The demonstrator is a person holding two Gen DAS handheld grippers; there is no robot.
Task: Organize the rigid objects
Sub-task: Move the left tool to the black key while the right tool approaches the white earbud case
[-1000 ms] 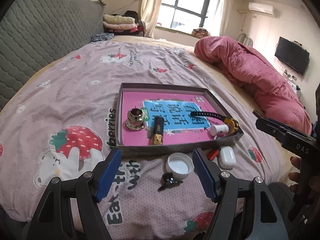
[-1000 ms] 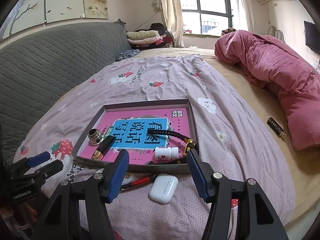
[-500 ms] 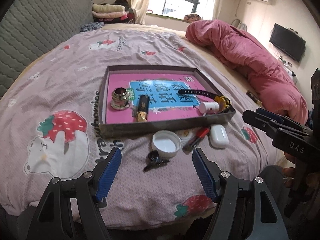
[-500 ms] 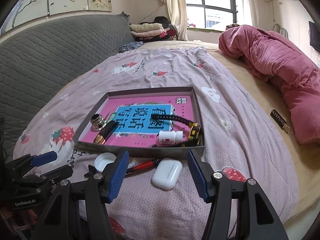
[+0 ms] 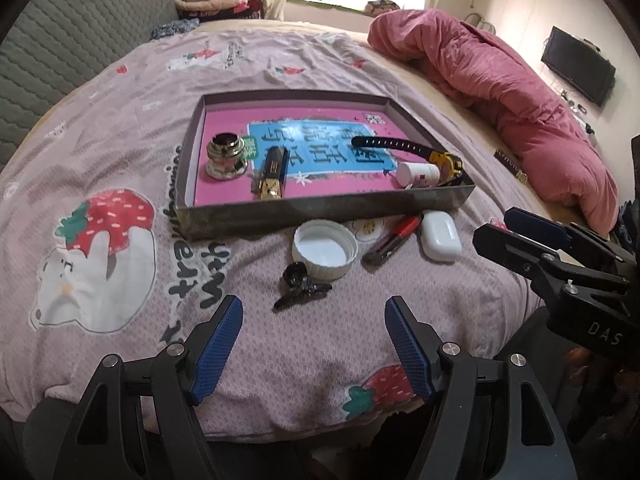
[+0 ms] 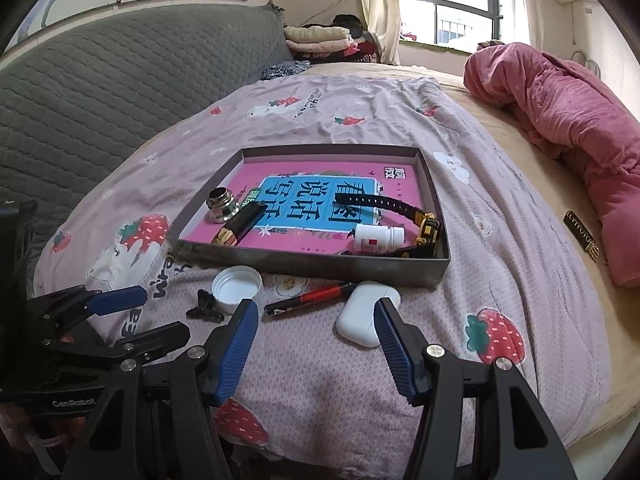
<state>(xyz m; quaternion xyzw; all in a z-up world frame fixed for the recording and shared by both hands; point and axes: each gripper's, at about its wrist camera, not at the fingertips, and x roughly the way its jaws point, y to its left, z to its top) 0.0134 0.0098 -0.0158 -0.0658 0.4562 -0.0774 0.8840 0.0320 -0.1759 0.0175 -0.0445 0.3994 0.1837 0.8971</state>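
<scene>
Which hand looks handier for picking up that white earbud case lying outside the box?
Probably the right: its tongs are open, with the earbud case just ahead of them. The left tongs face the black hair clip instead.

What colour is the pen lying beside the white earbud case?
Red and black pen, clearest in the right wrist view.

Strawberry-print bedsheet [image 5: 120, 152], pink-lined grey tray [image 5: 320, 212], perhaps cardboard.
</scene>
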